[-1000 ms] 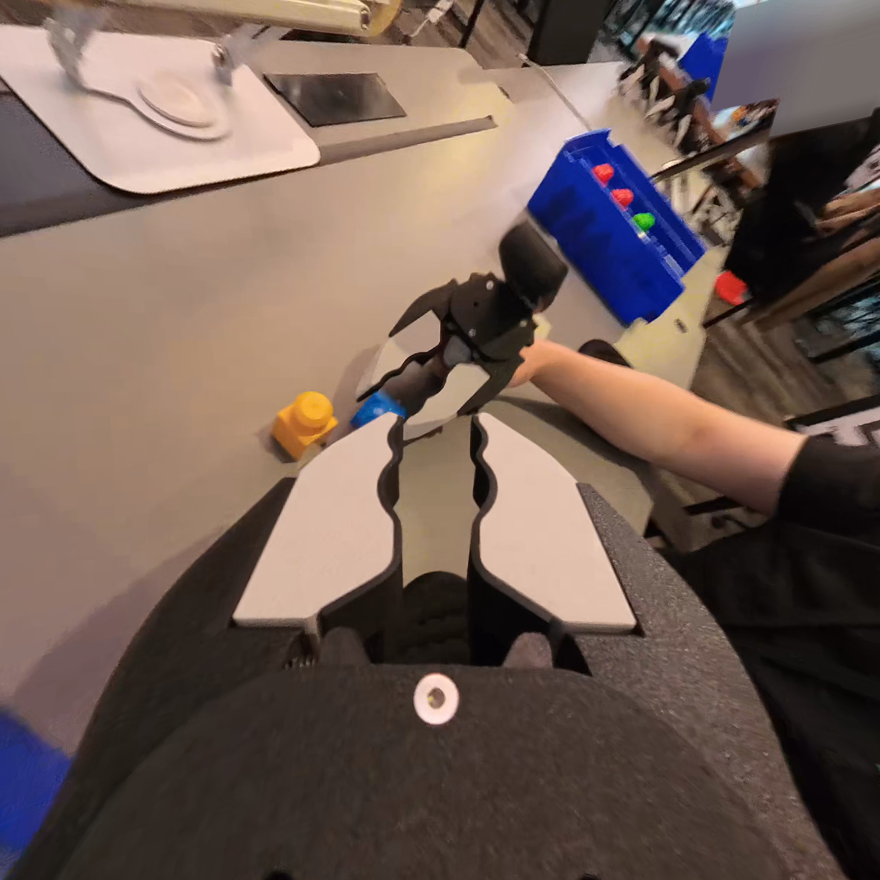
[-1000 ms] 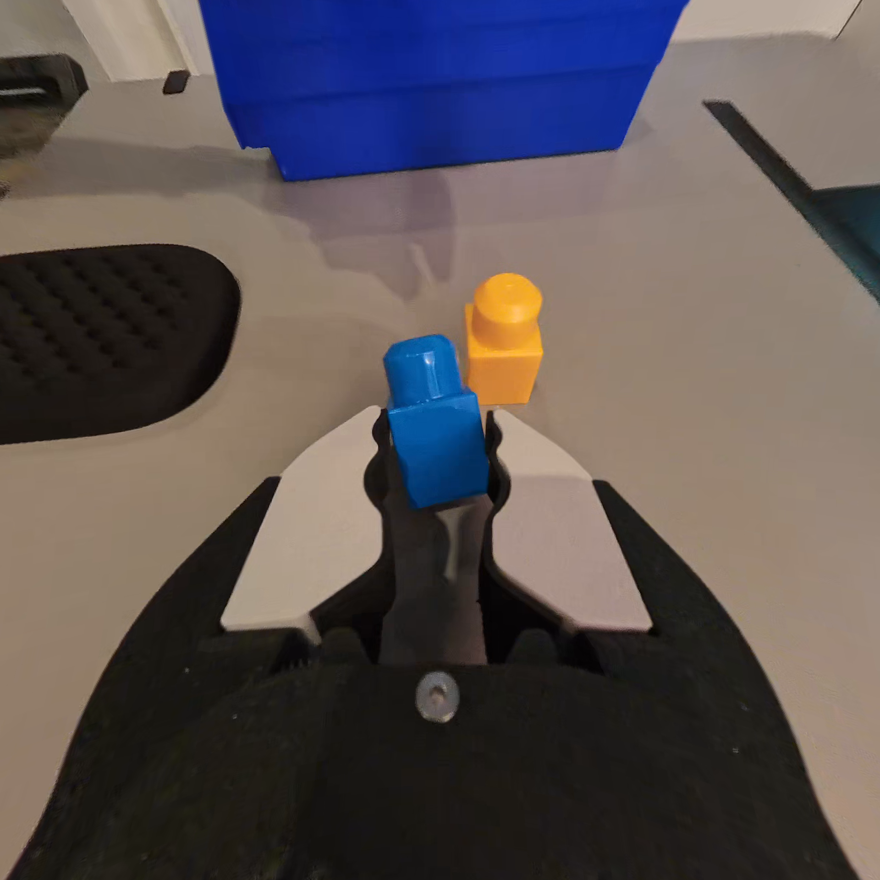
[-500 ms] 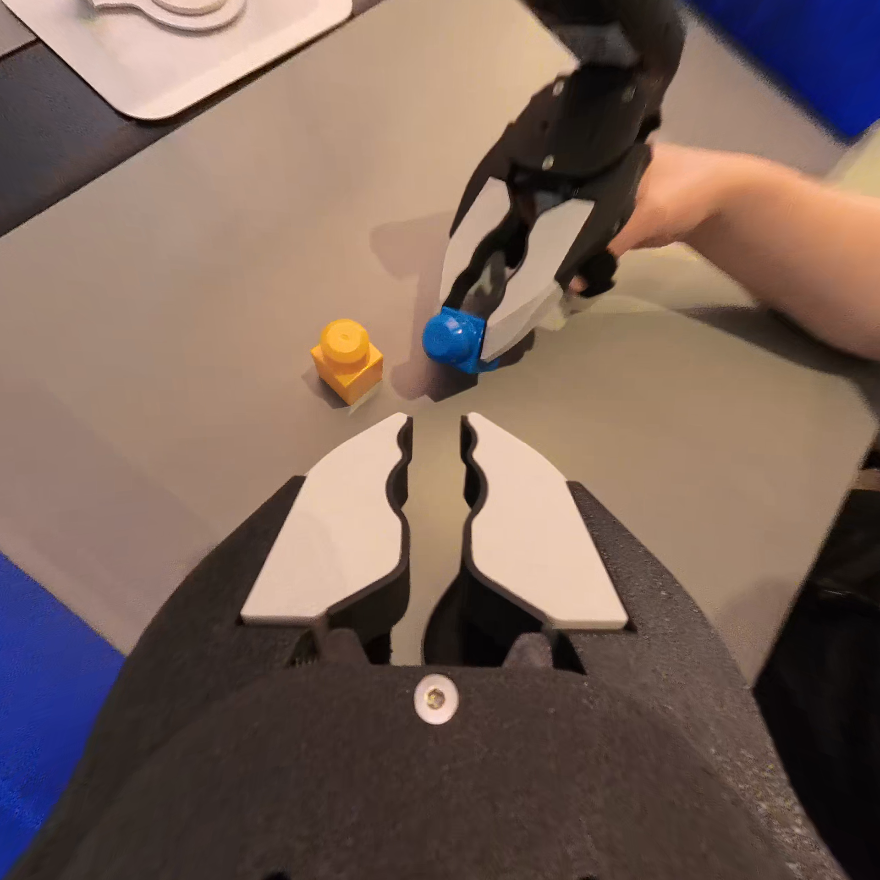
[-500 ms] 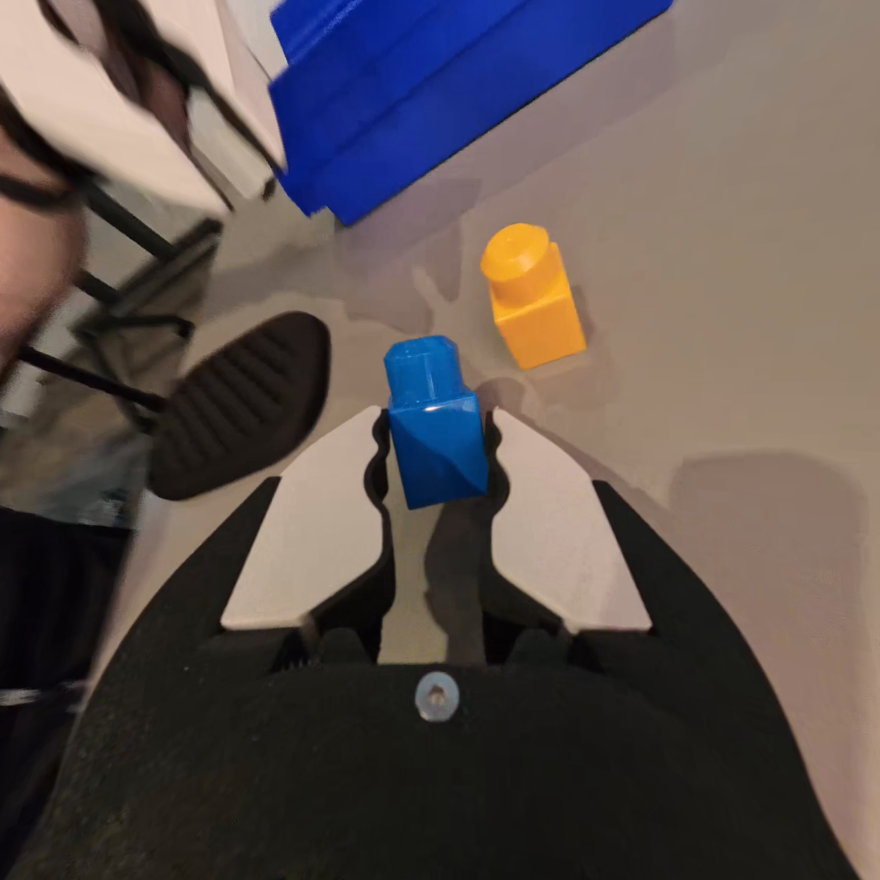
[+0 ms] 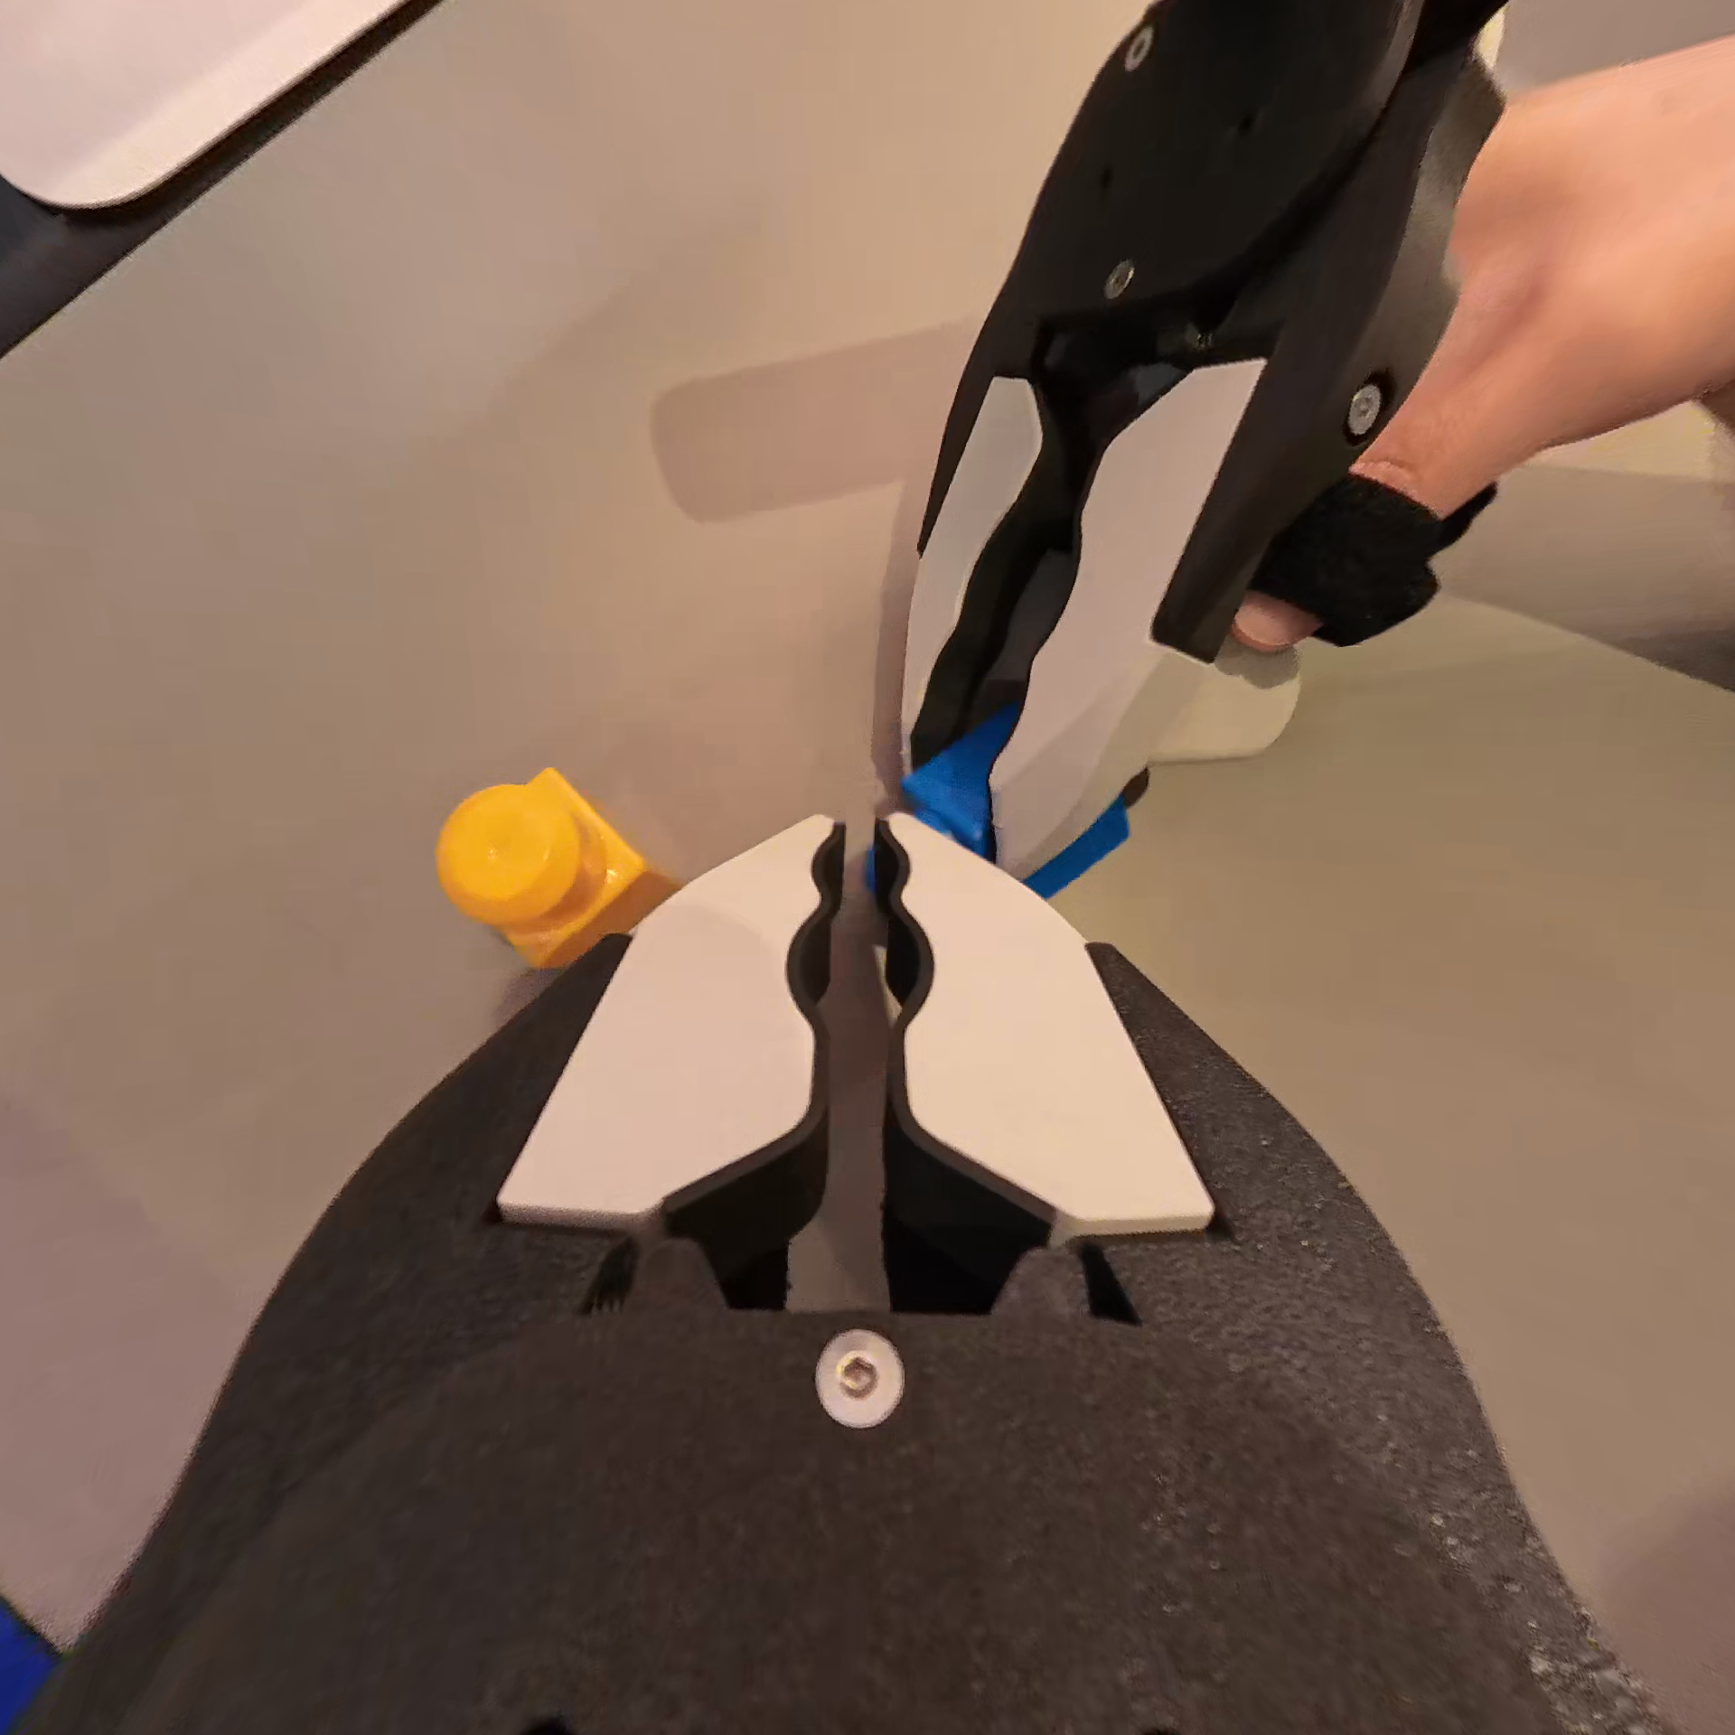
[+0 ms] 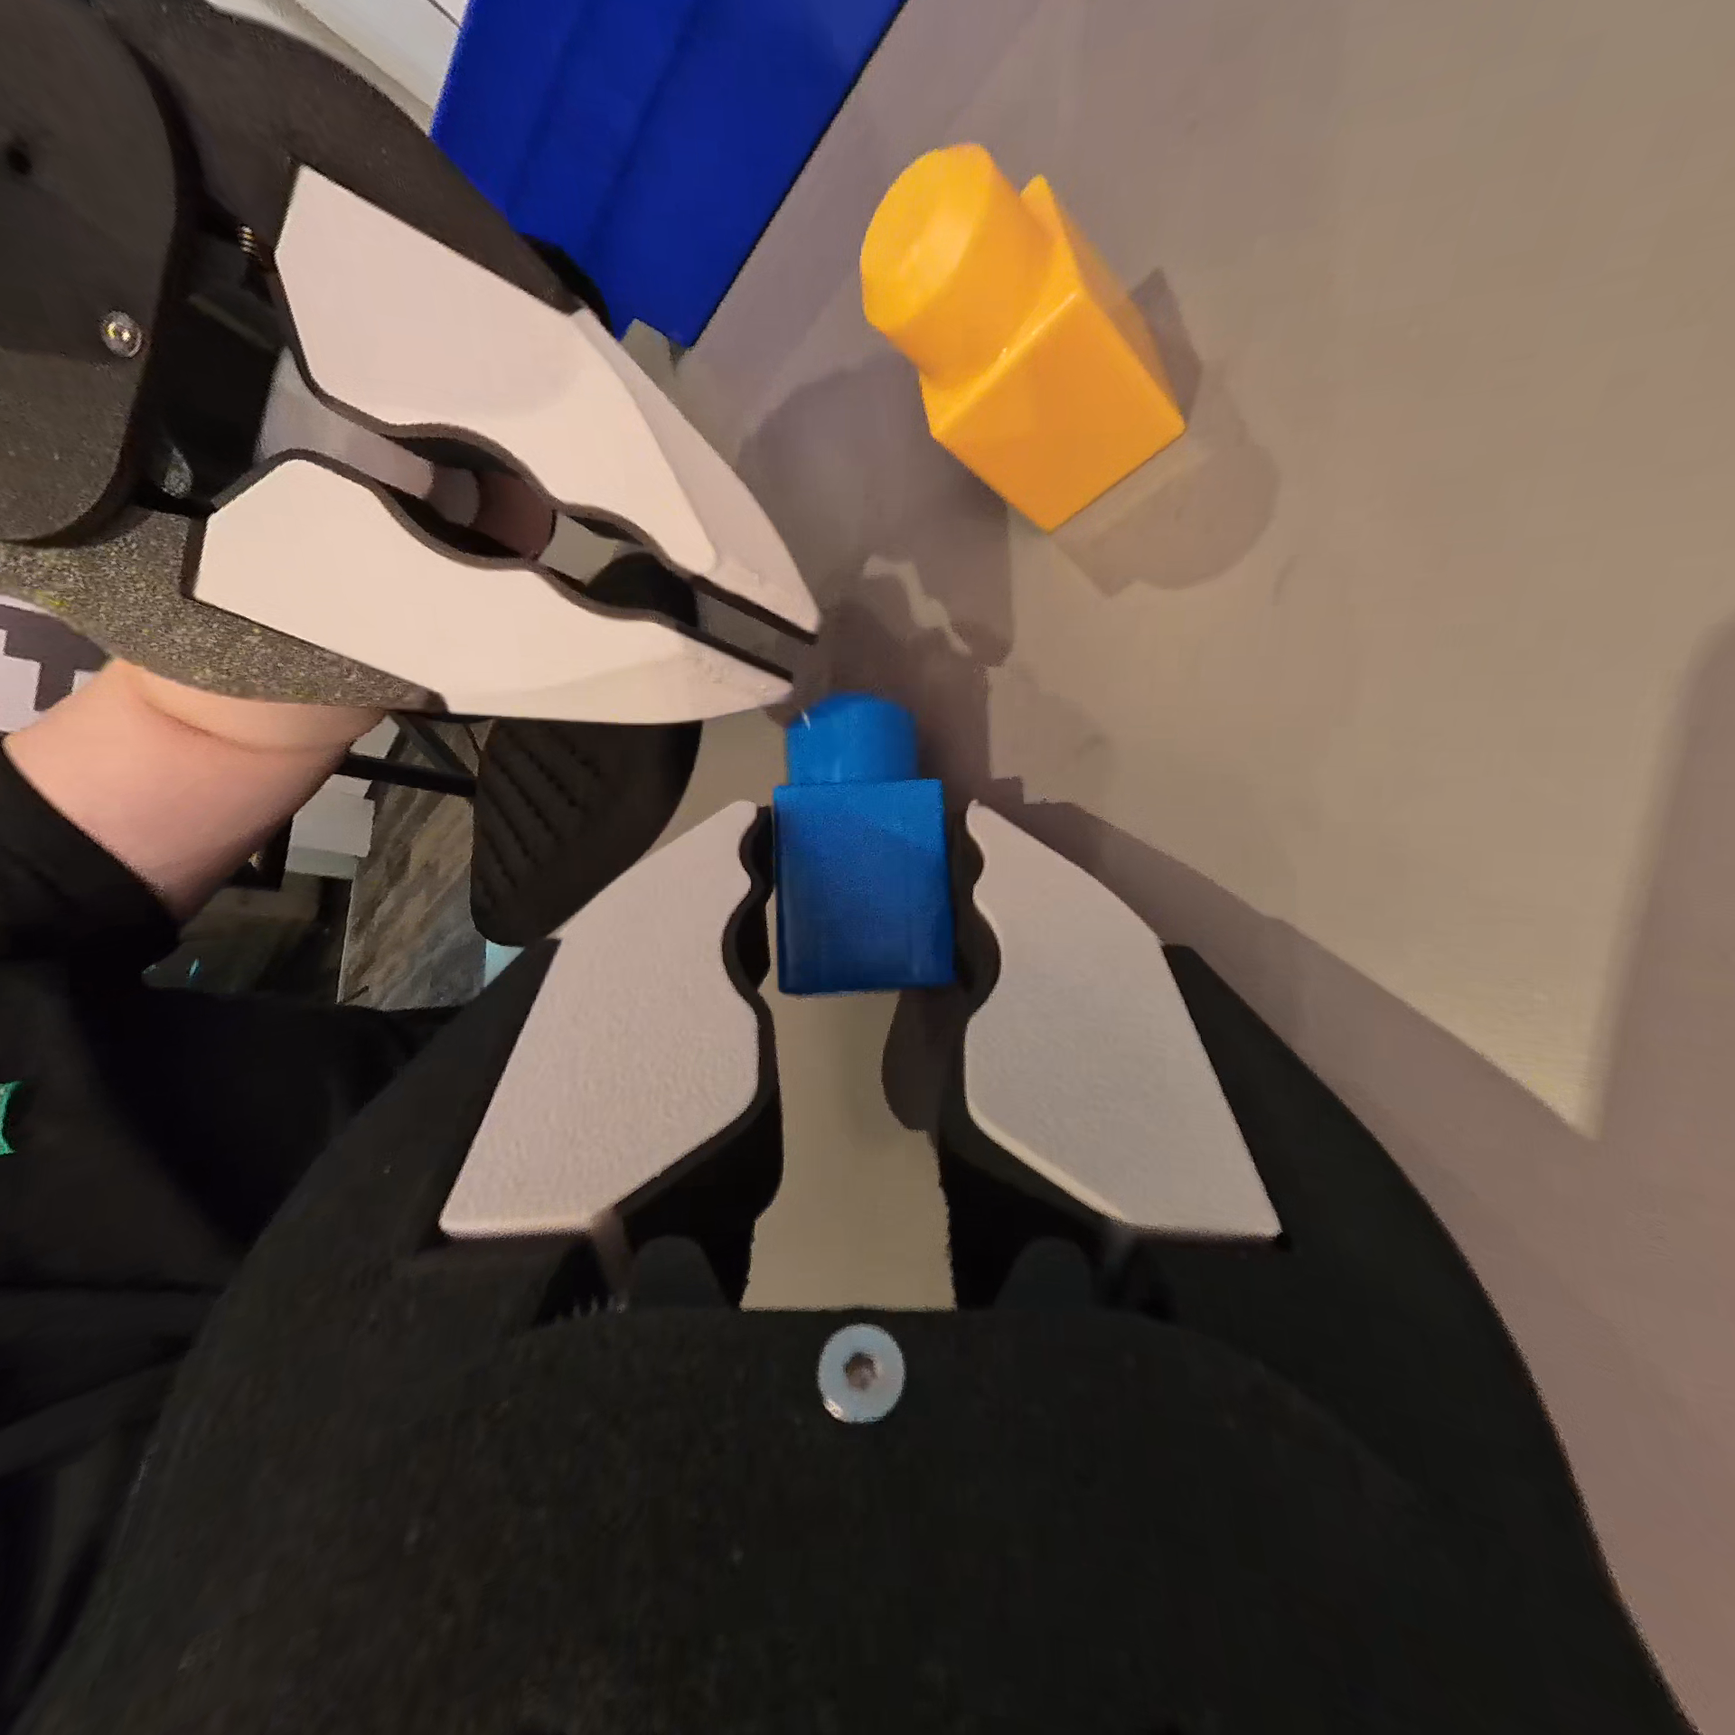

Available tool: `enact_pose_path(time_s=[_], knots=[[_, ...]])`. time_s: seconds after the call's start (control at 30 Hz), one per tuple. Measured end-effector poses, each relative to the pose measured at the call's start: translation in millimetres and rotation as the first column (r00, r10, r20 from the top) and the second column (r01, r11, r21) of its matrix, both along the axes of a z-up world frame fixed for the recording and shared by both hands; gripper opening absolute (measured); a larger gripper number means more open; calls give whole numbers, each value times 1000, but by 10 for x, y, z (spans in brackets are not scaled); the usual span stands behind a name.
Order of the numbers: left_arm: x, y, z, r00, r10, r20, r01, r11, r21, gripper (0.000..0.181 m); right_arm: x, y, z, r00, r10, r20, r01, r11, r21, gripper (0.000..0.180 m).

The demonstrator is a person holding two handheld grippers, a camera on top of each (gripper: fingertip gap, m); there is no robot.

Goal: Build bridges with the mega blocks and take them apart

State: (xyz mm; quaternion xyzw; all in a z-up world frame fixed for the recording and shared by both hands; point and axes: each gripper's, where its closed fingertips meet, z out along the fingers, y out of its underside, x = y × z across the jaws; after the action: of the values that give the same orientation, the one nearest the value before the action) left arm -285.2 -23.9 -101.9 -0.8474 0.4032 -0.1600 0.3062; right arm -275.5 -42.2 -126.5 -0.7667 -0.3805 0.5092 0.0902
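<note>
My right gripper (image 6: 862, 817) is shut on a small blue block (image 6: 859, 901), stud pointing away, held just above the grey table (image 6: 1408, 657). In the left wrist view the right gripper (image 5: 972, 803) comes down from the upper right with the blue block (image 5: 948, 798) in its tips. My left gripper (image 5: 859, 826) is shut and empty, its tips right at the blue block's stud; it shows in the right wrist view (image 6: 798, 657) from the left. A yellow one-stud block (image 5: 545, 868) stands on the table to the left, also in the right wrist view (image 6: 1023, 329).
A blue bin (image 6: 638, 122) stands beyond the blocks. A black ribbed pad (image 6: 563, 826) lies near the table edge. A white mat (image 5: 141, 84) lies at the far left. A person's hand (image 5: 1596, 282) holds the right gripper. Only a small space, under 4 cm, lies between the two pairs of fingers.
My left gripper has come forward to the blue block and its jaws have closed. The right gripper has tilted and still holds the blue block. The yellow block has not moved.
</note>
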Motion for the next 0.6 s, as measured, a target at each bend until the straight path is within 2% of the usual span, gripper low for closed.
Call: enact_pose_path(time_s=[0.13, 0.27, 0.4, 0.5, 0.6], knots=[[62, 41, -99, 998, -17, -68, 18, 1000, 13, 5, 27, -12, 13, 1000, 24, 7, -24, 1000, -14, 37], [15, 90, -27, 996, 28, -80, -23, 998, 65, 1, 119, 90, 65, 999, 17, 30, -20, 993, 117, 39], [-75, -132, 55, 999, 34, -40, -33, 999, 38, 1, 171, 165, 85, 998, 32, 59, -45, 966, 253, 39], [-66, -353, 0, 1000, 16, -9, -17, 1000, -23, 1, 194, 123, 88, 990, 119, 78, -139, 924, 355, 43], [-15, -440, -173, 1000, 6, -20, -7, 996, -84, 1, 242, 148, 56, 978, 159, 132, -204, 837, 507, 50]])
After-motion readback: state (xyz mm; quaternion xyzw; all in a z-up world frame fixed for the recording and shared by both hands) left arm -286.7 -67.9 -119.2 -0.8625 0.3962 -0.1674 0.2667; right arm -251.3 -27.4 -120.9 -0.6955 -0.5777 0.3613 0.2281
